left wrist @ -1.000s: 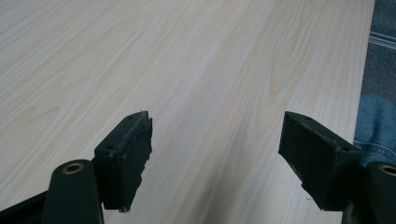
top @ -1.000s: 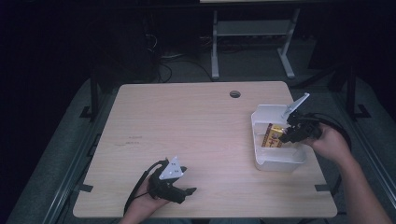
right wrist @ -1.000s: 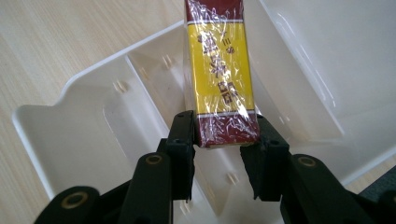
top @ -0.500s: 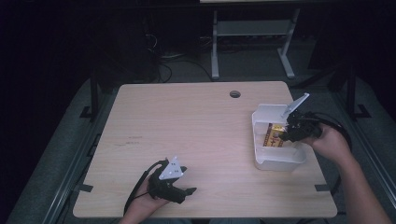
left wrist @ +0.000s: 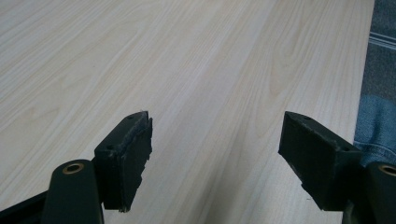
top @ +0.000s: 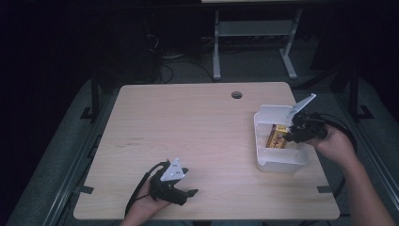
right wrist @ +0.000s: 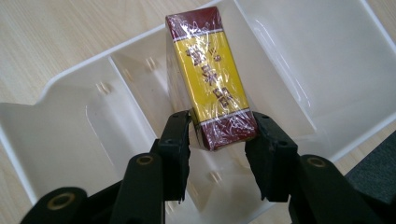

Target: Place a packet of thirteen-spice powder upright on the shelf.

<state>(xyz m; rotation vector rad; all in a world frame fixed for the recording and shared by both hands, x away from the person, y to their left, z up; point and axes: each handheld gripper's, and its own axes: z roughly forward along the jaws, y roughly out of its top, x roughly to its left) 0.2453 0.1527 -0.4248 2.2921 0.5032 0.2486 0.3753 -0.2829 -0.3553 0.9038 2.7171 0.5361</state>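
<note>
Inside the white plastic tray (top: 280,162) at the right edge of the bench (top: 197,136), a cellophane-wrapped box (right wrist: 212,79) in dark red and yellow lies propped across the tray's low divider, one end leaning up toward the far wall. The right hand-held gripper (right wrist: 218,140) reaches into the tray from the person's side, and the box's near end sits between its jaws. The jaws have just been opening: the left pad stands a little clear of the wrapper and the right one is at most brushing it, so the grip reads as loosened, not clamped. That fits a box being let go where it rests; the tray takes its weight, and the divider keeps it from lying flat.

Well to the left of the tray, near the bench's front edge, the left hand-held gripper (top: 175,184) rests in the person's hand with its jaws spread wide over bare wood (left wrist: 196,70), holding nothing. It looks parked out of the way while the other hand works.

Compared with a second ago, both hands and the tray sit in the same places in the high view, and the box lies as it did within the tray; the wider gap at the right jaws is the one change.
</note>
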